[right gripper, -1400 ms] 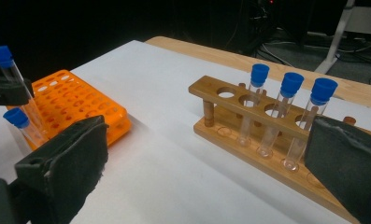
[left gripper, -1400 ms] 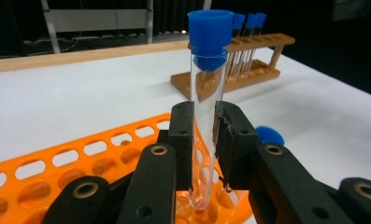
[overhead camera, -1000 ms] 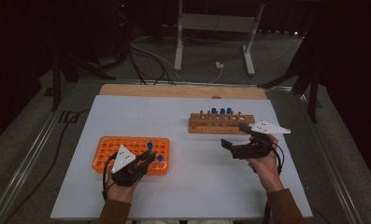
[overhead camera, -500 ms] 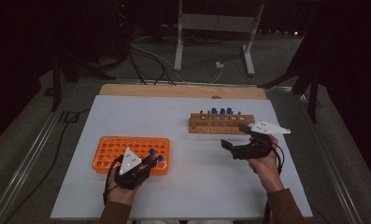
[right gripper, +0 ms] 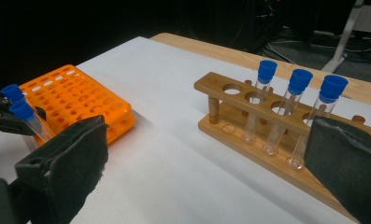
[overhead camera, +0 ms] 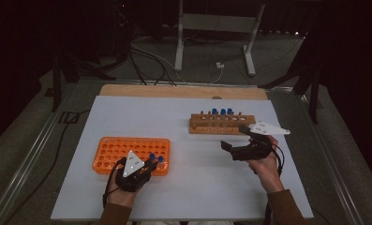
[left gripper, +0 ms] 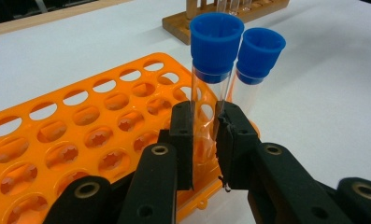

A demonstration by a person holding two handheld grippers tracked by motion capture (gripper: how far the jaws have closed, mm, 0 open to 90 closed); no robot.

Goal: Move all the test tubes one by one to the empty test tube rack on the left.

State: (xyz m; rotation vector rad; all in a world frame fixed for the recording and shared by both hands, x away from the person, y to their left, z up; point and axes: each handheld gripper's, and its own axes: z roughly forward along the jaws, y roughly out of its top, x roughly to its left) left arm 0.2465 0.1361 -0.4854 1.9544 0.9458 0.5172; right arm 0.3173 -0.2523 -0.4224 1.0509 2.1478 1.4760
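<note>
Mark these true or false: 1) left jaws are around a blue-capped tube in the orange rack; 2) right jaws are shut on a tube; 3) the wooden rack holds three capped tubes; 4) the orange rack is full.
1) True. The left gripper has its jaws either side of a blue-capped tube standing in the orange rack; contact with the glass is hard to confirm.
2) False. The right gripper has its jaws wide apart with nothing between them.
3) True. The wooden rack holds three blue-capped tubes.
4) False. Two tubes stand at one corner; the other holes are empty.
</note>
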